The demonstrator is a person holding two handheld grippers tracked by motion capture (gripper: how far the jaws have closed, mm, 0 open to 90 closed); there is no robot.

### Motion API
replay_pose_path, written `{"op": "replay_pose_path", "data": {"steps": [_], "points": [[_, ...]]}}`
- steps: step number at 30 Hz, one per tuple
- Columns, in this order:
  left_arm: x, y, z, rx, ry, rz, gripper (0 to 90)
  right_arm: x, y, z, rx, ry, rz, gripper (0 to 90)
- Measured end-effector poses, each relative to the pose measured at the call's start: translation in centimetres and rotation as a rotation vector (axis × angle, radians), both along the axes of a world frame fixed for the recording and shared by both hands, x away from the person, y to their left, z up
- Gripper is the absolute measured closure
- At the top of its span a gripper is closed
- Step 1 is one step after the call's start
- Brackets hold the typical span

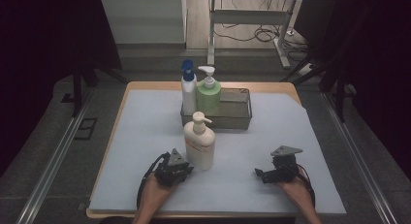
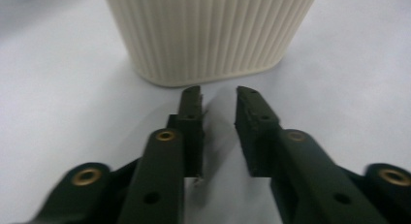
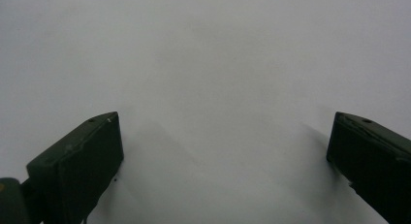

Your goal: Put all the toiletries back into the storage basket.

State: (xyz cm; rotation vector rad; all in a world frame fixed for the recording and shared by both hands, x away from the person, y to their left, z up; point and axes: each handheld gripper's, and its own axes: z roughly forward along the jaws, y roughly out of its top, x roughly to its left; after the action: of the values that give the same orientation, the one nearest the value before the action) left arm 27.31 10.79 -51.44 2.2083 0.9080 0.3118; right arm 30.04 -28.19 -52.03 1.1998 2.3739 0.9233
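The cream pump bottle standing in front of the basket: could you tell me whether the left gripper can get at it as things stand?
Probably yes: the left gripper faces the cream pump bottle with bare mat between, though its fingers look too narrowly parted.

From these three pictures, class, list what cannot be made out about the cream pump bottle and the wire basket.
- Cream pump bottle, high view: label print too small to read.
- Same bottle, left gripper view: top cut off by the upper edge.
- Wire basket, high view: the green bottle and the white bottle hide its left floor.
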Motion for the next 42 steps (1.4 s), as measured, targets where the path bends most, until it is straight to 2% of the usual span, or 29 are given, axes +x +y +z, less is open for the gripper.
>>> {"op": "replay_pose_path", "data": {"steps": [7, 17, 19, 22, 26, 29, 31, 42], "points": [[-0.3, 1.1, 0.1, 0.022, -0.015, 0.040, 49.7, -0.3, 0.2, 0.2, -0.001, 0.007, 0.026, 0.0], [-0.5, 3.5, -0.3, 0.010, 0.004, 0.162, 14.6, -0.7, 0.5, 1.2, 0.031, -0.003, 0.064, 0.0], [-0.5, 3.9, -0.4, 0.019, 0.001, 0.183, 13.1, -0.7, 0.7, 1.5, 0.040, -0.008, 0.072, 0.0], [-0.3, 4.4, -0.7, 0.009, 0.010, 0.200, 12.5, -0.8, 0.9, 2.0, 0.054, -0.013, 0.084, 0.0], [-0.2, 4.5, -0.8, 0.002, 0.014, 0.198, 12.4, -0.9, 1.3, 2.6, 0.066, -0.019, 0.103, 0.0], [-0.3, 4.1, -0.9, 0.029, 0.004, 0.199, 12.2, -0.9, 1.5, 3.0, 0.074, -0.022, 0.118, 0.0], [-0.3, 4.2, -0.9, 0.031, 0.007, 0.197, 12.1, -0.9, 1.8, 3.2, 0.084, -0.018, 0.128, 0.0], [-0.3, 4.1, -0.9, 0.026, 0.005, 0.201, 12.1, -0.8, 3.7, 4.8, 0.105, -0.035, 0.188, 0.0]]}}
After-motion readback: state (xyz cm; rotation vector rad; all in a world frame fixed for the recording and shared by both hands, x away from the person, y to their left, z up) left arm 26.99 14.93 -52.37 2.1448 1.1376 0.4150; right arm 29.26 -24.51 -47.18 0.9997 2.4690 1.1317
